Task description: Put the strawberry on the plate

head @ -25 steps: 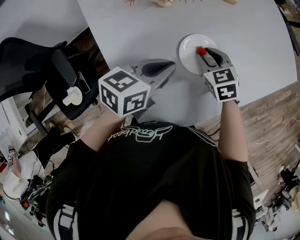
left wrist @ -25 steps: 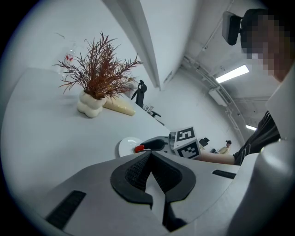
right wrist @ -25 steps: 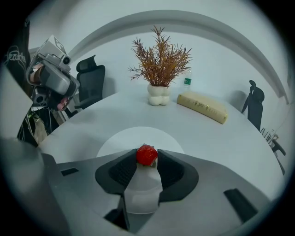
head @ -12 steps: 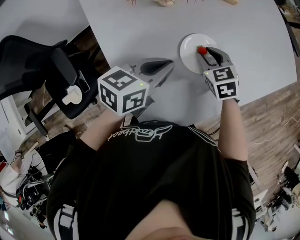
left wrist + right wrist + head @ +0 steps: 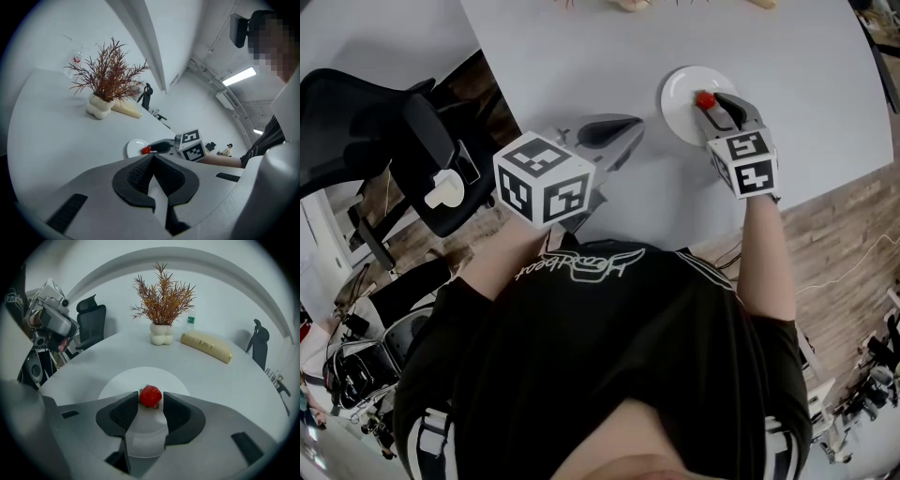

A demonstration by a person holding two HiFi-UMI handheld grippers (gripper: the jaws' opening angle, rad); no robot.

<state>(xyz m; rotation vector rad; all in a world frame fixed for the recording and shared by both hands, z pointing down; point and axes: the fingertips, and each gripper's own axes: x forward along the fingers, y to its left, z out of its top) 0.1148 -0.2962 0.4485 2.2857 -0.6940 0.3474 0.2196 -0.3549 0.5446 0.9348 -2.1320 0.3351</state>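
— Where's the strawberry [image 5: 151,396]?

— On the white plate [image 5: 117,383], a little in from the rim nearest the person, on the grey counter [image 5: 581,56]. It sits right between the tips of the right gripper [image 5: 151,398].

— Which way does it point?

— Hard to say. From the right gripper view it looks nearly round, so I can't fix its long axis. Bits of green leaf peek out along its lower edge and left side, which suggests that the stem end faces down towards the plate. From the head view it is only a small red dot.

— And the jaws?

— The right jaws have just been opening. They stand about a berry's width apart, with the strawberry between them. One pad sits right against it, and there is a thin dark sliver at the other.

— The left gripper [image 5: 152,157]?

— Its pads meet at the tips, with nothing between them. It sits over the counter's near edge, well apart from the plate.

— Anything hidden?

— The right gripper covers the plate's near side from the head view. The jaws block the berry's flanks, so I can't see where it touches the plate.
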